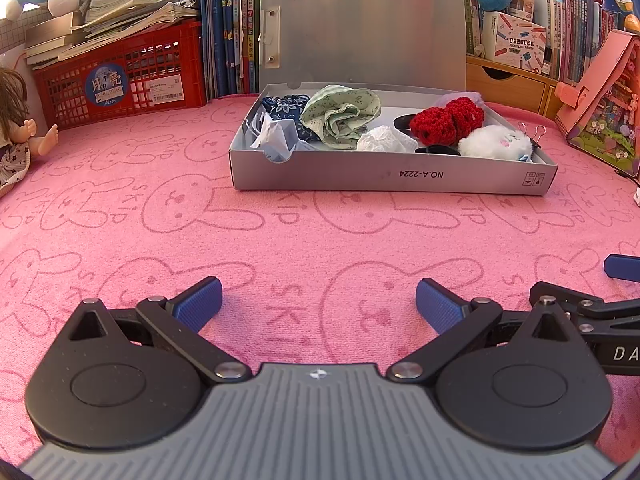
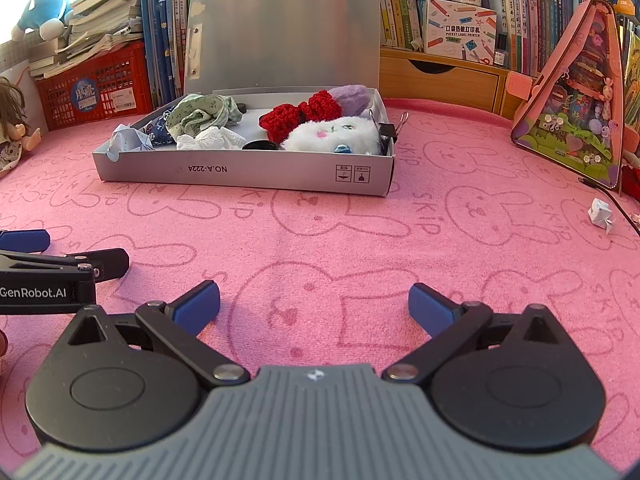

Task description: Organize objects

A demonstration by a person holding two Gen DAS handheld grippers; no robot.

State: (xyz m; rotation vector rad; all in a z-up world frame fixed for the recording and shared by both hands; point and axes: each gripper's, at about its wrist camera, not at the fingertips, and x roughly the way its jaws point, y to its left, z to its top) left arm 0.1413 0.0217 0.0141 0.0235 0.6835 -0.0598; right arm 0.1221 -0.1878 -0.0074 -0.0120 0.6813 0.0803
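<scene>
Grey box, lid raised against the books, set toward the back of the worktop on the pink rabbit-print cloth, well ahead of both grippers. Inside, from left to right: crumpled pale paper at the front left corner, dark blue patterned cloth behind it, green floral cloth, white crumpled tissue, red crocheted piece with a purple fluffy thing behind, white plush toy at the right end, binder clips at the right wall. Outside the box, at the far left edge, a doll beside a red crate stacked with papers. Left gripper low over the near part of the cloth, jaws wide apart, nothing between them. Right gripper just beside it, likewise low over the cloth, jaws spread apart and empty. Near the right edge, a small folded paper piece lying alone on the cloth, with a pink toy house box propped behind it.
</scene>
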